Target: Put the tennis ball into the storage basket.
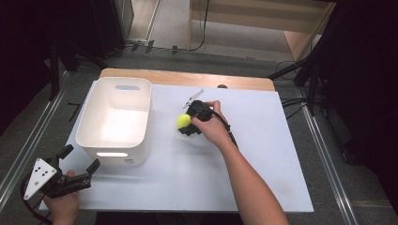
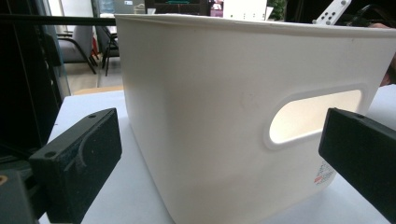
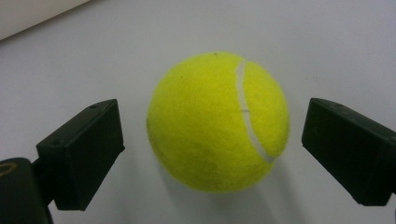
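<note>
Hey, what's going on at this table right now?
A person works with a gripper in each hand. The right gripper sits around a yellow tennis ball on the white table, jaws either side, not yet touching it. The left gripper waits open, near the white bin, holding nothing.

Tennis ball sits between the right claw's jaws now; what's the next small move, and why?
Probably close the right claw on the tennis ball. The right gripper view shows the ball centred between the two jaws, resting on the white table, with a gap on each side, so nothing grips it yet. Once held, it could be lifted toward the white bin.
</note>
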Demonstrator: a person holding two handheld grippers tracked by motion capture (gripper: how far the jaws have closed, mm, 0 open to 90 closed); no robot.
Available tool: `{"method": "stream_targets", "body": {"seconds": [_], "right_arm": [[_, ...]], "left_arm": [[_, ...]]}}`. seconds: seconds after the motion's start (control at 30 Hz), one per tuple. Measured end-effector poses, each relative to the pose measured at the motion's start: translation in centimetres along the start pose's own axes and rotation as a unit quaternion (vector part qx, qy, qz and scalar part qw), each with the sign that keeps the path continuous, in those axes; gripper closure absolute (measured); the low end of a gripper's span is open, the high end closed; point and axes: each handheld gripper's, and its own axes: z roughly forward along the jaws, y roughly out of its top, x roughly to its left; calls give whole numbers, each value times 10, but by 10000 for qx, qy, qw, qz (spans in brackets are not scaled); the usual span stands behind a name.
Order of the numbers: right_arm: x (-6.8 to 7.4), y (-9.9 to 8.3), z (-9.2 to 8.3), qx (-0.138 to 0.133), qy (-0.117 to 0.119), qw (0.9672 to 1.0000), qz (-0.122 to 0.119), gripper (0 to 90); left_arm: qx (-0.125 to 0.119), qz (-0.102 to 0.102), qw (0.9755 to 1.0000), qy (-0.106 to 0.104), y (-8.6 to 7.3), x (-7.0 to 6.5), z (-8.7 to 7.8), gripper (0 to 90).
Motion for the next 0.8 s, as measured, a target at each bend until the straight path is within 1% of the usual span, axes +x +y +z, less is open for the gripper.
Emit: {"method": "stream_targets", "body": {"seconds": [0.1,0.17,0.2,0.27,0.4,0.43,0.53,0.6,0.7,0.77,0.8], "right_arm": [[0,1,2,-12,-14,10000,18,51],[0,2,4,55,-7,10000,38,52],[0,2,6,40,19,10000,2,55],[1,3,8,85,-3,10000,-4,80],[1,3,10,64,27,10000,3,85],[1,4,10,55,-17,10000,20,118],[1,4,11,75,4,10000,27,126],[0,4,13,133,-127,9998,57,142],[-2,3,14,162,-101,9997,127,146],[-2,3,15,158,-11,9997,172,191],[-2,3,15,158,-11,9997,172,191]], "left_arm": [[1,-2,10000,3,0,0,0,0],[-1,1,10000,1,0,0,0,0],[2,6,10000,5,0,0,0,0],[-1,7,10000,4,0,0,0,0],[6,9,10000,12,0,0,0,0],[9,11,10000,13,0,0,0,0],[5,10,10000,10,0,0,1,0],[10,9,10000,11,0,0,1,0],[8,8,10000,11,0,0,1,0],[3,5,10000,9,0,0,1,0],[3,5,10000,9,0,0,1,0]]}}
